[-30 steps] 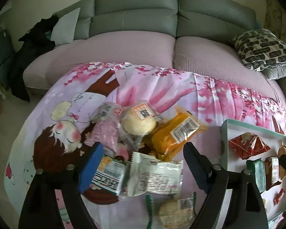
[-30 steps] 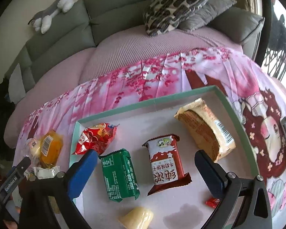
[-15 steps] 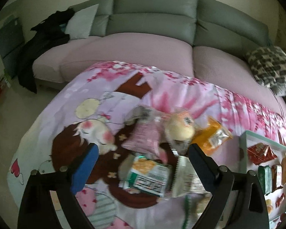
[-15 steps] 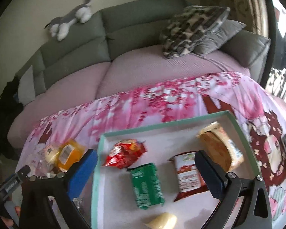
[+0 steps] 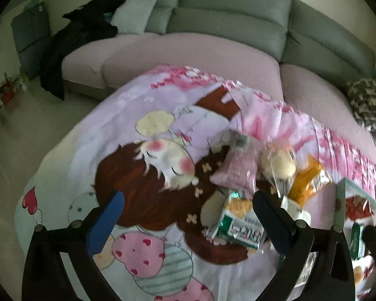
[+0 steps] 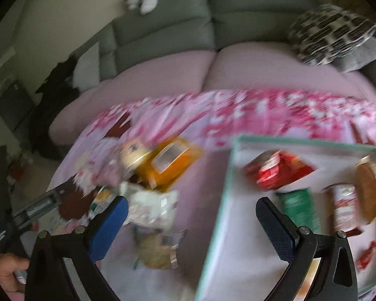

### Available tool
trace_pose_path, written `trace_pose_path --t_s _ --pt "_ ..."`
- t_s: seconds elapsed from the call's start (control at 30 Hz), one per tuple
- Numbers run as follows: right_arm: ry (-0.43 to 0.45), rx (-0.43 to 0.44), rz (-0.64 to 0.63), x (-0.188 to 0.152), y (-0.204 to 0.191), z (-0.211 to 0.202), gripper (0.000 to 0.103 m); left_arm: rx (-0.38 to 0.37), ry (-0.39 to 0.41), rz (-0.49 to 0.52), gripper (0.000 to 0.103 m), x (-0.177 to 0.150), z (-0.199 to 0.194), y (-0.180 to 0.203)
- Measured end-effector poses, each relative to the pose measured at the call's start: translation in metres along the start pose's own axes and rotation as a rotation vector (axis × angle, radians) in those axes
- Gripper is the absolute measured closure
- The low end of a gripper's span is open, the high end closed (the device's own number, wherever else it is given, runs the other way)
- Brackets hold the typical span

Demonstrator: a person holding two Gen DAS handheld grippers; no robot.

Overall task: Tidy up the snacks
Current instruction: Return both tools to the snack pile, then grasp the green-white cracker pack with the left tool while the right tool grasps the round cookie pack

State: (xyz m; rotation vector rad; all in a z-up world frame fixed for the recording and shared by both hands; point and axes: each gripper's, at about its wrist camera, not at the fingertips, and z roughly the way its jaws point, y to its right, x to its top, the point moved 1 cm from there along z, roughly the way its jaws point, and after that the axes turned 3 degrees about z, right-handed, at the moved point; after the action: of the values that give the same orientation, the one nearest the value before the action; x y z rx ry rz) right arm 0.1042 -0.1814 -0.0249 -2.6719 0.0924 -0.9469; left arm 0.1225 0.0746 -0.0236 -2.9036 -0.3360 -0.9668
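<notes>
Left fingers: the left gripper [image 5: 186, 212] has its blue finger and black finger far apart and the jaws are opening; between them is only the cartoon-printed pink cloth [image 5: 148, 165], no snack.
Right fingers: the right gripper [image 6: 190, 214] has its fingers wide apart; nothing is pressed by them. It is above the gap between the loose snacks and the tray.
Loose snacks: a pile lies on the cloth, on the right in the left wrist view. It has a pink soft packet [image 5: 237, 173], a round pale bun in clear wrap [image 5: 278, 165], an orange packet with a barcode [image 5: 308, 183] and a green-and-white printed packet [image 5: 238, 222]. The last one is nearest to the black left finger, just beside it; I cannot tell if they touch.
Tray: a shallow white tray with a mint-green rim [image 6: 220, 200] is on the right of the pile. Inside are a red crinkled packet [image 6: 273, 169], a green packet [image 6: 299, 207], a red-and-white packet [image 6: 344, 209] and a brown cake in clear wrap [image 6: 369, 192].
Far side: a grey sofa with pink seat covers [image 5: 228, 25].
Picture quality: the right wrist view is blurred.
</notes>
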Motion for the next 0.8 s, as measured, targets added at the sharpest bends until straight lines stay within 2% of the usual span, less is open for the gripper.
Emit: trace_pose_path --t_s 0.2,0.27,0.47,0.63,0.8 --pt "-0.101 -0.02 -0.086 -0.024 -0.024 0.021 0.002 0.002 -0.079 0.061 0.001 -0.018 0.012 0.008" --pt "-0.128 -0.012 -0.102 -0.029 -0.027 0.023 0.009 -0.011 -0.099 0.09 0.001 -0.023 0.014 0.013" --pt "-0.187 -0.004 -0.159 -0.042 -0.044 0.037 0.017 -0.046 -0.108 0.141 0.001 -0.028 0.017 0.024" --pt "-0.23 -0.025 -0.156 -0.049 -0.044 0.051 0.026 -0.082 -0.123 0.17 0.001 -0.029 0.024 0.031" --pt "-0.244 -0.041 -0.144 -0.05 -0.04 0.056 0.027 -0.09 -0.148 0.201 0.001 -0.029 0.038 0.042"
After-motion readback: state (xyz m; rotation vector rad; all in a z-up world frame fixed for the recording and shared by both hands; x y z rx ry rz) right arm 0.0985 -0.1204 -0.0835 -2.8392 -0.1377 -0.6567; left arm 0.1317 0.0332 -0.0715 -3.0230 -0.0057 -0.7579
